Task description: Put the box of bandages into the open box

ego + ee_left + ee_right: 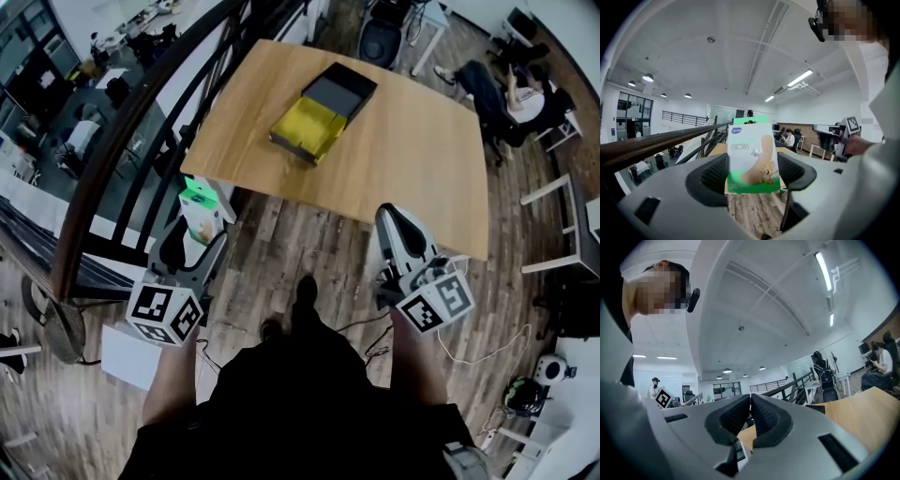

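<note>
Green bandage box (752,157) between left fingers (715,174) (seemingly upright).

- I'm reading the box of bandages (751,157) as white-faced, with a green band along the bottom, a green flap on top, a tan bandage picture and a small blue logo.
- Left gripper (752,174): pale grey shell, black mesh-textured pads.
- Right gripper (750,417): the same pale grey, with black ribbed pads.
- Marker cubes (165,312): black square patterns on white.
- Open box (345,92): charcoal shell, bright yellow inside one half.
- Table (422,159): light honey wood grain.
- Floor (281,234): mottled grey-brown planks.
</note>
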{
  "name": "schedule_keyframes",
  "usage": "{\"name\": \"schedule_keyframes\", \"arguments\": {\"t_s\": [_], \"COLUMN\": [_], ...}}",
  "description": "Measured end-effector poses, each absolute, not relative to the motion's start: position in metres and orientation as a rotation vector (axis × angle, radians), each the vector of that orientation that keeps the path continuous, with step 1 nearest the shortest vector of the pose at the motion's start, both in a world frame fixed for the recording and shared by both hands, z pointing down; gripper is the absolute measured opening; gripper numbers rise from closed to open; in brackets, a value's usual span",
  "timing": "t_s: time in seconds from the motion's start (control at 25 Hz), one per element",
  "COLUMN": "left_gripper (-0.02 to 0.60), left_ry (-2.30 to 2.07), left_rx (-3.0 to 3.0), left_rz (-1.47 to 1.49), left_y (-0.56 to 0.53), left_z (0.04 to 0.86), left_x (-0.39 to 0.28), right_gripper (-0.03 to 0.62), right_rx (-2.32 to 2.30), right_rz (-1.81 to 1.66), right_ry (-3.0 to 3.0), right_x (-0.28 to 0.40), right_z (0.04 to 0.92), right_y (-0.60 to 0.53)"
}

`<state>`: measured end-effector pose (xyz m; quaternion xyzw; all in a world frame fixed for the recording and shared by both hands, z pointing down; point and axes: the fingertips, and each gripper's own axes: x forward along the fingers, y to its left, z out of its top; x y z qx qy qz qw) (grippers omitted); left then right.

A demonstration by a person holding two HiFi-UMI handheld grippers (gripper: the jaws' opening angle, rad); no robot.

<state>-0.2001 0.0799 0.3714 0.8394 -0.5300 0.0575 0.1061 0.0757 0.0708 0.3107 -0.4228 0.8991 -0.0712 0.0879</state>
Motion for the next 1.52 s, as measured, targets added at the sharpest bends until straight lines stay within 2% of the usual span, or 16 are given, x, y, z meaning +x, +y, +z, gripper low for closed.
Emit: {"name": "schedule_keyframes", "arguments": {"t_s": [0.52,0.92,1.52], "left_gripper": [0.334,0.334,0.334], "left_ry": [-1.608,-1.643,-1.592], "left_rx": [2.468,2.481,2.484], "left_rz": [0.212,0.205,0.155], "left_y": [-0.036,-0.07,-0.124], "left_z": [0.358,0.34,0.356], "left_x": [-0.147,-0.111,-0.127], "right_gripper": [0.037,0.037,0.037], "right_rx": [-1.191,-1.145,-1.183], "right_rz": [-0.276,-0.256,-0.254], "right_ry": [2.693,2.684,2.719], "right_x": [0.122,0.157,0.137], "right_z": [0.318,0.308,0.312], "right_y": [-0.052,-0.089,-0.133]}}
